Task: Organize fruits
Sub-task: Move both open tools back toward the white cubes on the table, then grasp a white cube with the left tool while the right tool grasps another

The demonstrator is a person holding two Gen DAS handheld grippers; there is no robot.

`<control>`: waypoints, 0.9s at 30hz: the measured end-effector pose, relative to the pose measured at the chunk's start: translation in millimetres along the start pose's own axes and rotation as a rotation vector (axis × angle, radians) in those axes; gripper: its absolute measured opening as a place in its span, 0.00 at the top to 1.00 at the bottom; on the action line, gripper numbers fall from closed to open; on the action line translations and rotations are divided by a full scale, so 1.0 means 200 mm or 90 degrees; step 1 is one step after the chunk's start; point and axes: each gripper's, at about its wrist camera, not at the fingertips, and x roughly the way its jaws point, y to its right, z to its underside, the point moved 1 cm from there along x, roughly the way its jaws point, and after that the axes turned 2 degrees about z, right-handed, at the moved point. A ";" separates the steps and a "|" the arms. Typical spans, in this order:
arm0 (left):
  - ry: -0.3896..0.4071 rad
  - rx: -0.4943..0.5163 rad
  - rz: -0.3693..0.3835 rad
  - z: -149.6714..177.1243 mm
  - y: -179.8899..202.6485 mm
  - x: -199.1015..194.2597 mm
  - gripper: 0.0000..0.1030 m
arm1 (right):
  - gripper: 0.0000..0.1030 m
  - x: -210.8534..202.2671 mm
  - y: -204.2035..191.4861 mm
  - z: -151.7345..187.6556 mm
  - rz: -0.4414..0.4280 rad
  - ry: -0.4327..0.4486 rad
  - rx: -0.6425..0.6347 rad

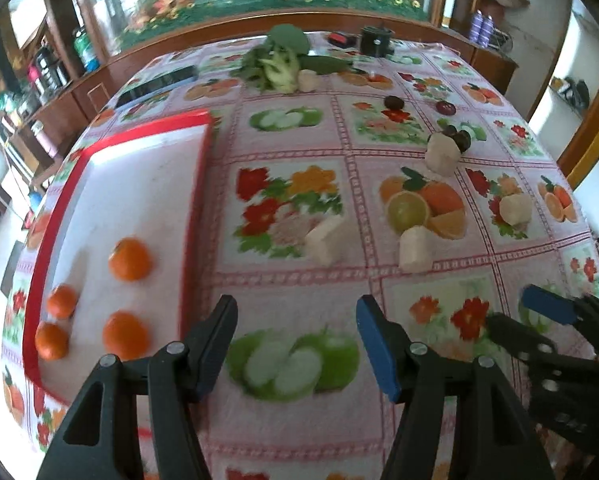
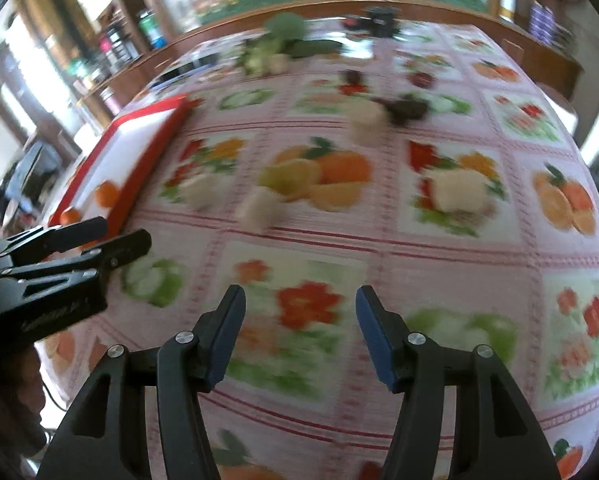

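Observation:
A white tray with a red rim (image 1: 197, 184) lies on the left of the table and holds several oranges (image 1: 130, 259). Several pale cream chunks (image 1: 326, 240) lie on the fruit-print tablecloth, with dark plums (image 1: 394, 102) farther back. My left gripper (image 1: 297, 336) is open and empty, low over the cloth just right of the tray. My right gripper (image 2: 299, 320) is open and empty over the cloth; it also shows at the right of the left wrist view (image 1: 511, 312). The right wrist view is blurred and shows the tray (image 2: 155, 148) and the chunks (image 2: 457, 190).
Broccoli and leafy greens (image 1: 281, 60) lie at the table's far side with a dark cucumber (image 1: 325, 64), a black cylinder (image 1: 375, 40) and a phone (image 1: 159, 84). Wooden cabinets stand behind the table.

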 end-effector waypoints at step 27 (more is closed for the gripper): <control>-0.031 -0.010 0.049 0.02 -0.01 0.13 0.68 | 0.44 0.24 -0.16 -0.20 -0.073 -0.011 -0.093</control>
